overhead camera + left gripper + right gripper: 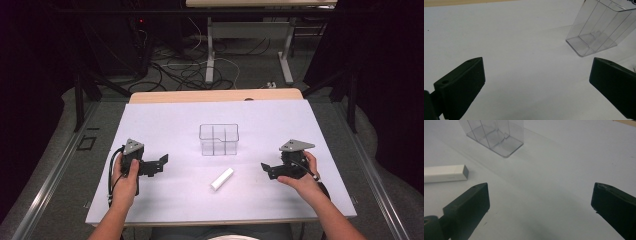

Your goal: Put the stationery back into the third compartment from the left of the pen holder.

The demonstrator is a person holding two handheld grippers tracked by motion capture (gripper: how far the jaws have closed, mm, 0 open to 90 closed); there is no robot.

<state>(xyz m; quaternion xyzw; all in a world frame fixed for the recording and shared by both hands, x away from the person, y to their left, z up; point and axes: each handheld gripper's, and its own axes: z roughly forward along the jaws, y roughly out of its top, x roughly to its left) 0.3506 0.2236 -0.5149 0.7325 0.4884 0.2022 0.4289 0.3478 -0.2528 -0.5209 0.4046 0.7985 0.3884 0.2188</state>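
Lying flat on the white table top [165,125], near the front middle: a small white block [222,178], long and squared, slanted so that its far end points up and to the right in the high view. Touched by nothing. Seen again in the right gripper view [445,173], off to the left beyond the left jaw, with a greyish end face turned toward the middle.

Standing just behind the block, apart from it: a clear plastic box [219,139], upright, open at the top, split by thin clear walls into compartments. Showing nothing inside. Seen in the left gripper view at upper right [599,30] and in the right gripper view at upper left [494,137].

Resting to the right of the block, near but not touching: the right gripper [266,168], held in the person's right hand [300,175], pointing left toward the table's middle. Jaws spread wide, bare table between them, nothing grasped.

Resting well to the left, farther from the block: the left gripper [162,161], held in the left hand [125,177], pointing right. Jaws released and set wide apart, nothing between them but white surface.

Lying beyond the table's far edge: grey floor with tangled cables [185,70] and the legs of another table [210,50].
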